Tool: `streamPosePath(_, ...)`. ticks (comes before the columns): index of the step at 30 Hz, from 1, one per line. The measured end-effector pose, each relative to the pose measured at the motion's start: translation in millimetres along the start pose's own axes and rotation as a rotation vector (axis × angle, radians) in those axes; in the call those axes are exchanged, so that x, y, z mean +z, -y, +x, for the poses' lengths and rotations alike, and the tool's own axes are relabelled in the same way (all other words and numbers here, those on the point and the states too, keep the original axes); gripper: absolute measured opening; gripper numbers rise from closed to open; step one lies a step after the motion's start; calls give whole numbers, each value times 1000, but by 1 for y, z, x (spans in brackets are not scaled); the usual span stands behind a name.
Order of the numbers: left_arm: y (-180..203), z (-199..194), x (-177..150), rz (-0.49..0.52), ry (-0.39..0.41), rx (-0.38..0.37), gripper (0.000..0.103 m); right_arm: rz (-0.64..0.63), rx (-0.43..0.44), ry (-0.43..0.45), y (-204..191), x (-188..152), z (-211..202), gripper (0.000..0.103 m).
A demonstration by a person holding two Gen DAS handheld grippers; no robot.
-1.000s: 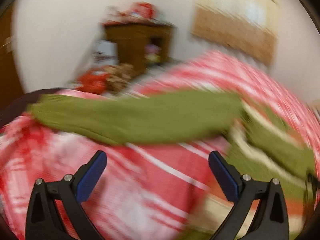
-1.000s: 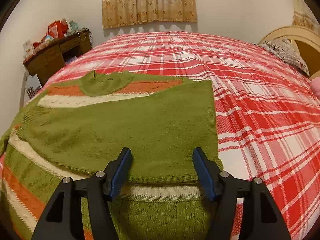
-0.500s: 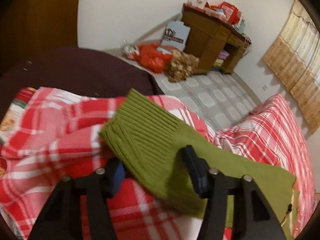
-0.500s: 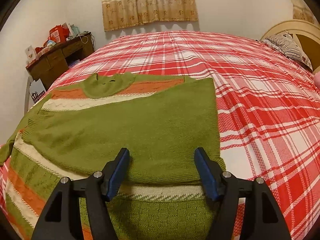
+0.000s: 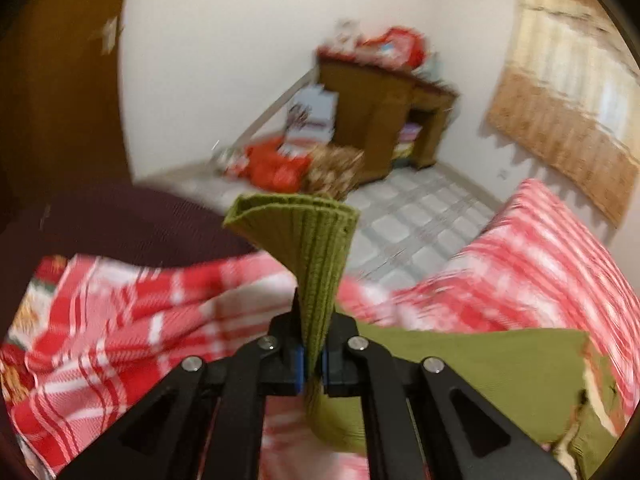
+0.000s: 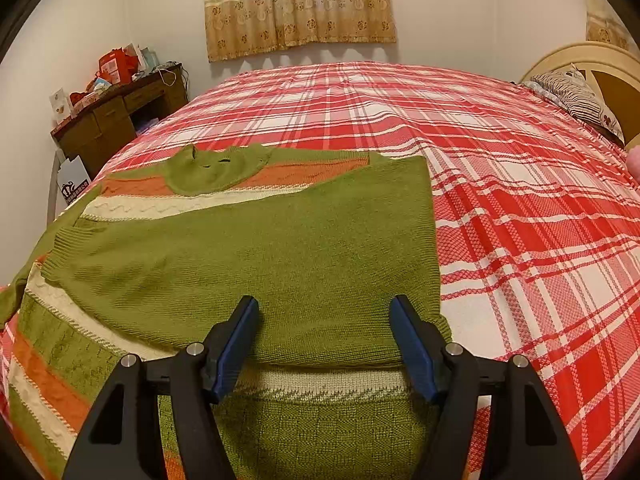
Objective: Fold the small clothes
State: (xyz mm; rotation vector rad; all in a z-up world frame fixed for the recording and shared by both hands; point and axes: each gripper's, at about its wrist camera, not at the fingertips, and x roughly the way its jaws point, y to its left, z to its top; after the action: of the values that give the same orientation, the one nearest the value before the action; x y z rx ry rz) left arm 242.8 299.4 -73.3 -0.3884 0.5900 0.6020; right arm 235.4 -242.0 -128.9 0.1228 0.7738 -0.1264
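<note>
Soft, limp knit sweater point(image 6: 248, 256); ribbed cuff point(image 5: 304, 232) pinched in left hand-held gripper point(image 5: 312, 360); right hand-held gripper point(image 6: 324, 344) gaped wide above fold.

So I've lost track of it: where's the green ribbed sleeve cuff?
Left wrist view, centre: the green ribbed sleeve cuff is pinched in the left gripper, above the red plaid bedspread.

Sweater point(image 6: 248, 264): olive green, orange and cream stripes. Bedspread point(image 6: 520, 200): red-white plaid. Curtain point(image 6: 296, 4): beige, floral border. Gripper pads point(image 6: 236, 344): blue.
</note>
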Motion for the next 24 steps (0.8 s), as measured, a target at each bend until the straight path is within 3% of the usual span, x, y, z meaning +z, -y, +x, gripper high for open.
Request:
streamPosePath(6,109,-76,-16,251,150,-246,5,2,3,1,1,0,0,69)
streamPosePath(9,163,-95,-45,336,111,-383,5,7,9,5,1,0,-1,69)
streamPosePath(11,194,-100,-69,392,75,-435,5,11,15,7,2,0,-2,69)
streamPosePath(17,250,-105,-136,544,-9,-493,5,17,26,12,4,0,-2,69)
streamPosePath(24,263,-87,-169,629,-136,-441,6,21,33,14,4,-1,-1,70)
